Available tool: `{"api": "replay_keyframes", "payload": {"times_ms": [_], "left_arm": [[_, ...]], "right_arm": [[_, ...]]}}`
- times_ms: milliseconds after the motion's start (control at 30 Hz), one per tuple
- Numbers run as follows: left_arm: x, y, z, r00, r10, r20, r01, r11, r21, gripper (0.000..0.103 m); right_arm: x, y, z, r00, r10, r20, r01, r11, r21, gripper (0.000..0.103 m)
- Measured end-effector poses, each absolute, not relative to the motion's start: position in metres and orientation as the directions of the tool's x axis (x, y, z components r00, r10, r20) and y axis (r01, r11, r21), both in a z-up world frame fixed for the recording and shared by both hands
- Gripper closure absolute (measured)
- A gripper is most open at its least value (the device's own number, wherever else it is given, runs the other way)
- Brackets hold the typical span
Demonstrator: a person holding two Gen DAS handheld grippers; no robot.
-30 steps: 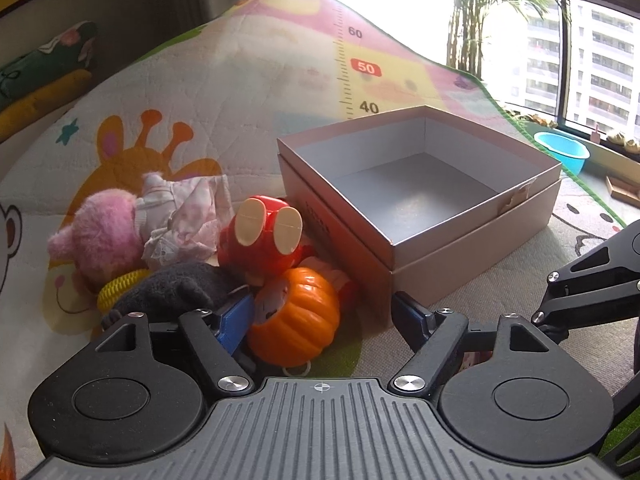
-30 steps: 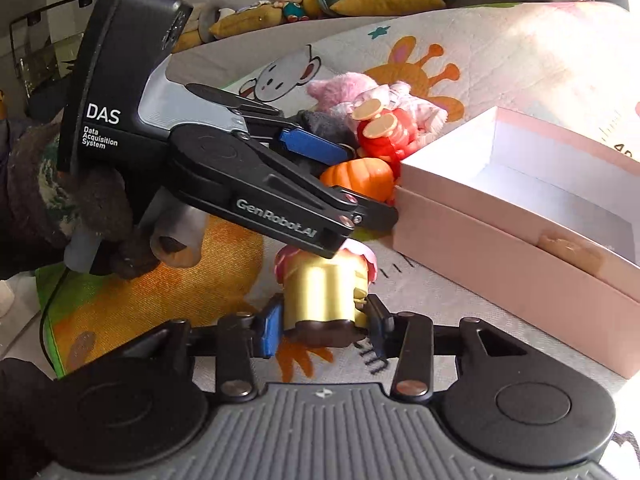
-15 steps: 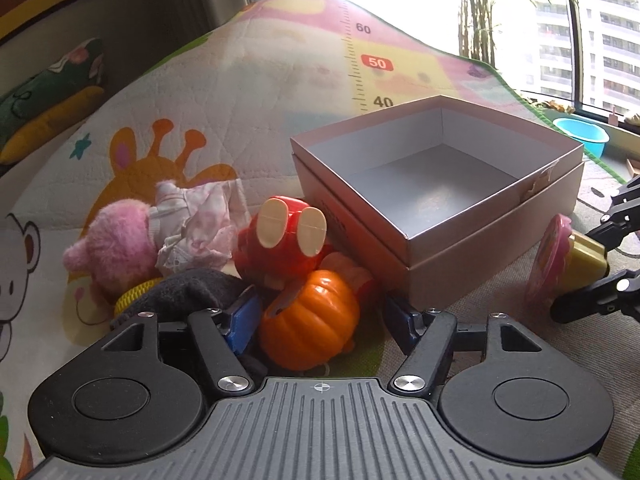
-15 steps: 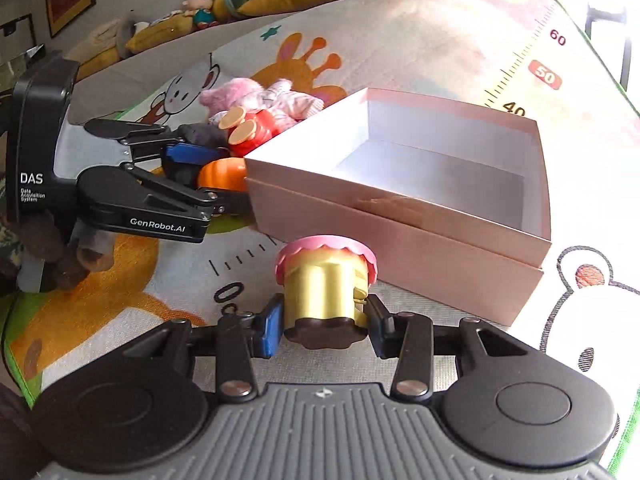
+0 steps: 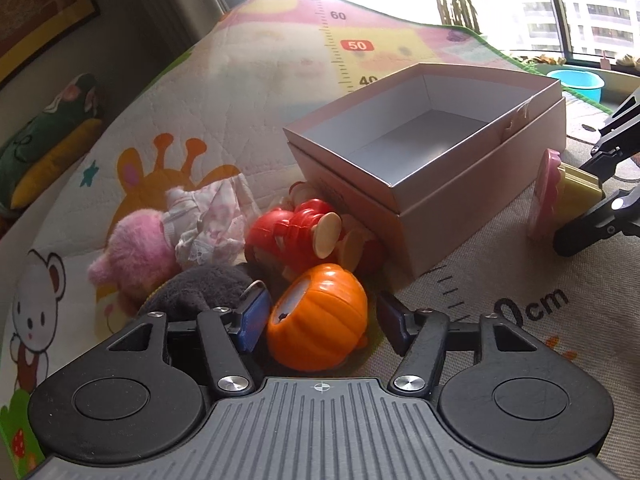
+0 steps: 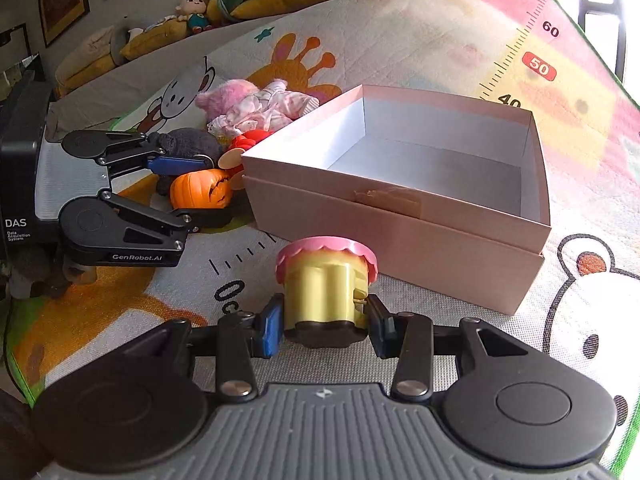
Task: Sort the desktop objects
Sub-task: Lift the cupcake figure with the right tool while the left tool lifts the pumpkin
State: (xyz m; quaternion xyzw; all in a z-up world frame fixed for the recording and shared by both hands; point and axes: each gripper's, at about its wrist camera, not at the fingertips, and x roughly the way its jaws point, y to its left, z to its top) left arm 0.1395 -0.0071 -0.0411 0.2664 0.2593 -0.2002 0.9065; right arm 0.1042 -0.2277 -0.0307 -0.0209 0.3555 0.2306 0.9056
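So the pink box [image 6: 400, 216] sits open on the play mat [image 6: 440, 40], nothing in it, white inside w/ a bit of brown tape on the near wall in the right wrist view. Right gripper [image 6: 324, 326] is pinching a lil toy cupcake [image 6: 326, 280], yellow body, pink frilly top, dark base, pads pressed on both sides of it, held just in front of the box's near wall and not over the opening yet. Same cupcake shows up at the right edge of the left wrist view, tipped sideways there, just beside the box corner. Left gripper [image 5: 320, 318] is down at the toy pile on the other side of the box, jaws closing in around the orange pumpkin [image 5: 318, 320]. Pumpkin is between the blue pads; the left pad looks right up against it, the right pad has a small gap, so not clamped imo. Pumpkin lies on the mat, jack-o-lantern face visible from the right cam. Right behind it there's a red plastic toy [image 5: 296, 236] w/ cream discs, leaning against the box wall, then a dark grey fuzzy thing [image 5: 200, 292] touching the left finger, and a pink plush doll [image 5: 160, 240] in a floral dress further back. Mat has a giraffe, bears and a ruler print w/ numbers. Farther out: a blue bowl [image 5: 580, 82] by the window, some plushies [image 6: 192, 12] and cushions along the wall, framed pics above them.
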Motion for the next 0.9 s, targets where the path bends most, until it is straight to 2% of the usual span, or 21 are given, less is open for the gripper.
{"api": "replay_keyframes", "payload": {"times_ms": [100,300,700,900], "left_arm": [[0.136,-0.005,-0.042,0.777,-0.218,-0.591,0.495,0.791,0.359,0.043],[0.123,-0.007,-0.040,0.775,-0.226,-0.590,0.480,0.818,0.317,0.043],[0.067,-0.033,-0.024,0.706,-0.368,-0.605,0.559,0.814,0.158,0.043],[0.053,-0.050,-0.012,0.692,-0.411,-0.593,0.587,0.799,0.131,0.043]], "right_arm": [[0.100,-0.227,-0.030,0.644,0.408,-0.647,-0.433,0.892,0.131,0.061],[0.089,-0.227,-0.026,0.659,0.416,-0.627,-0.434,0.891,0.134,0.061],[0.055,-0.241,-0.023,0.695,0.372,-0.615,-0.384,0.915,0.120,0.061],[0.041,-0.258,-0.017,0.723,0.347,-0.598,-0.345,0.931,0.123,0.061]]}}
